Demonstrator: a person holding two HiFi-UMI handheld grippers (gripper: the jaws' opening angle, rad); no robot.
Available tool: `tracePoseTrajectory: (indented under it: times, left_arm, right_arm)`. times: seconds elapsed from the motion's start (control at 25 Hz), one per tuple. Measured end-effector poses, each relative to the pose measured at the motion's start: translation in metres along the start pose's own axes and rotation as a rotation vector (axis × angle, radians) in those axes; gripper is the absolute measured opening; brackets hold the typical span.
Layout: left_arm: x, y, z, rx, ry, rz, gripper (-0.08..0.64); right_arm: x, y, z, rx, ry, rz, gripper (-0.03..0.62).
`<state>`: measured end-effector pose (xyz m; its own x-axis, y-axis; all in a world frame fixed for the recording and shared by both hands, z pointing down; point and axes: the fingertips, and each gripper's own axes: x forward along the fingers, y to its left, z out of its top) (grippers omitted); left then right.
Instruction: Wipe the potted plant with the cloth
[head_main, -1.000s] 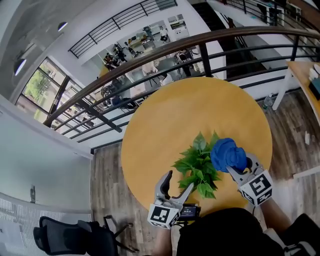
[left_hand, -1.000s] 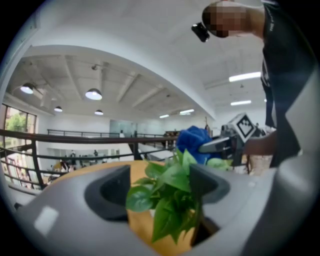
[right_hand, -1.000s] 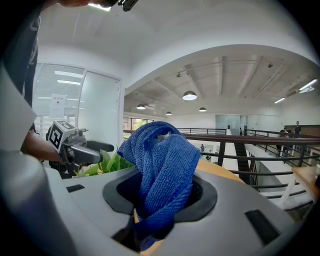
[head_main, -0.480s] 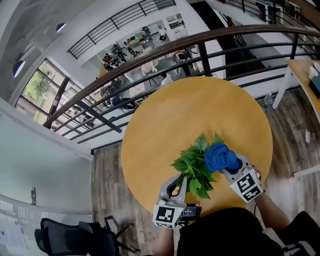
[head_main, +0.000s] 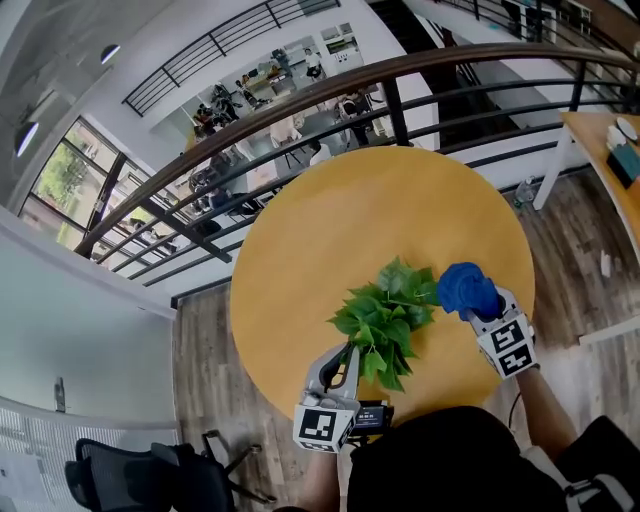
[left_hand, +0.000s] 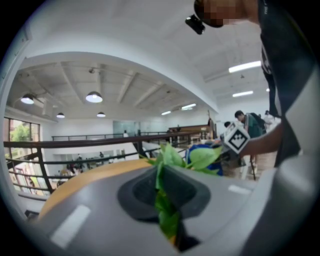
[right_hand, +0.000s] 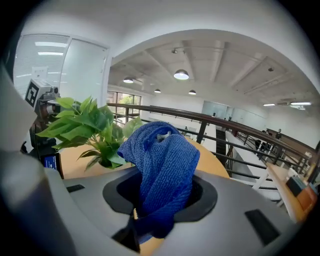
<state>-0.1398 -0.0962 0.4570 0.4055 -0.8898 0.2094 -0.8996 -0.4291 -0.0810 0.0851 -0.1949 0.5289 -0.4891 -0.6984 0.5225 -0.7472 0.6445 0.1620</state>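
While the left hand-held gripper (head_main: 347, 352) is pressed together on a leaf (left_hand: 165, 210) at the near edge of the potted plant (head_main: 385, 315), the right hand-held gripper (head_main: 480, 310) pinches the bunched blue cloth (head_main: 466, 288). The plant, on the tabletop (head_main: 330, 225), lies just to the left of the right hand-held gripper and slightly ahead; a wipe would likely call for a leftward sweep across the foliage.
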Motion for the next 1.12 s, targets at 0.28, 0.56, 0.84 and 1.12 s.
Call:
tracePoseTrajectory:
  times: [0.28, 0.56, 0.84, 1.12]
  left_arm:
    - [0.001, -0.007, 0.0, 0.01, 0.02, -0.011, 0.011]
    - [0.003, -0.006, 0.002, 0.008, 0.003, -0.006, 0.006]
    - [-0.001, -0.003, -0.001, 0.003, 0.008, 0.006, 0.006]
    - [0.001, -0.002, 0.0, 0.005, 0.004, 0.012, 0.006]
  right_arm:
    - [-0.025, 0.009, 0.086, -0.073, -0.24, 0.002, 0.163]
    - [0.016, 0.032, 0.03, -0.261, -0.016, 0.015, 0.163]
    - [0.009, -0.025, -0.032, -0.267, 0.162, -0.132, 0.163]
    - [-0.016, -0.055, 0.024, -0.218, 0.006, -0.247, 0.163]
